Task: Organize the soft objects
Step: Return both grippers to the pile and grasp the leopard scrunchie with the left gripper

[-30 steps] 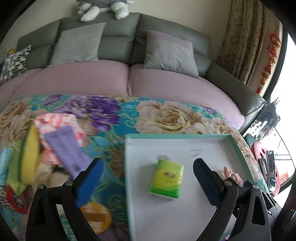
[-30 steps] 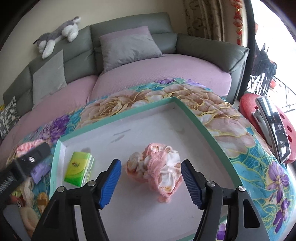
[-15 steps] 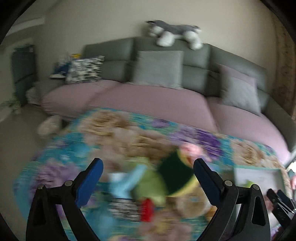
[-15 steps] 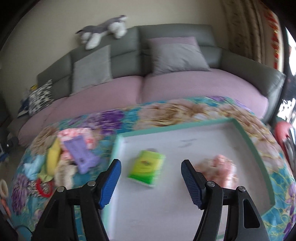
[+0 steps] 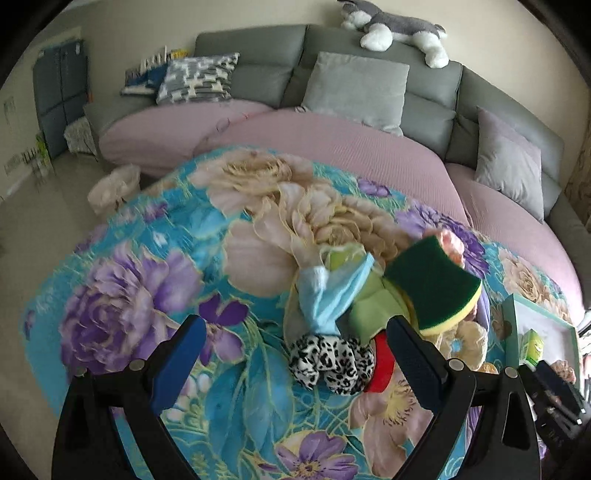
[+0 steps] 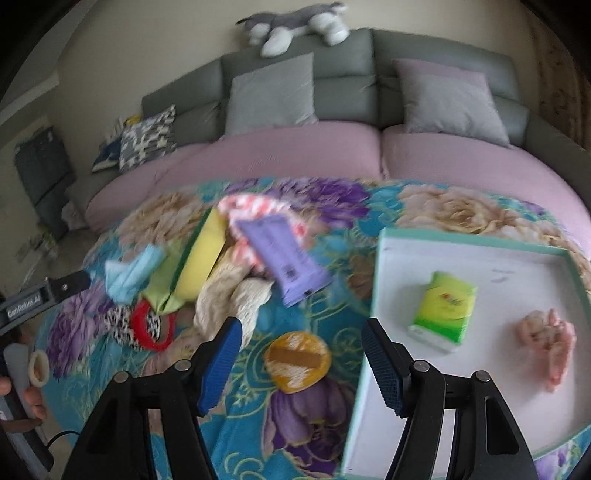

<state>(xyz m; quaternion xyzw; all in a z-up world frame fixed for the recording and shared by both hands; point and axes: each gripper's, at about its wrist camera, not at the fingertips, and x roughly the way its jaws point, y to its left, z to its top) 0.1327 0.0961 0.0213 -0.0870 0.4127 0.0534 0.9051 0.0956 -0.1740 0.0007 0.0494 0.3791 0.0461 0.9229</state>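
Note:
A pile of soft things lies on the floral cloth: a green-and-yellow sponge (image 5: 434,286), a blue face mask (image 5: 328,295), a leopard scrunchie (image 5: 328,363), a purple pack (image 6: 284,254) and a beige cloth (image 6: 236,295). My left gripper (image 5: 291,363) is open and empty, just short of the scrunchie. My right gripper (image 6: 301,360) is open and empty above an orange round pad (image 6: 297,360). The white tray (image 6: 399,406) at the right holds a green tissue pack (image 6: 443,310) and a pink cloth (image 6: 548,338).
A grey and pink sofa (image 5: 332,140) with cushions runs behind the table, with a plush dog (image 5: 399,27) on its back. The left gripper's body (image 6: 40,295) shows at the left edge of the right wrist view. The floral cloth (image 5: 147,280) spreads left of the pile.
Both grippers have swung left, away from the tray and toward the pile. The tissue pack and pink cloth have stayed in the tray. Both stay open.

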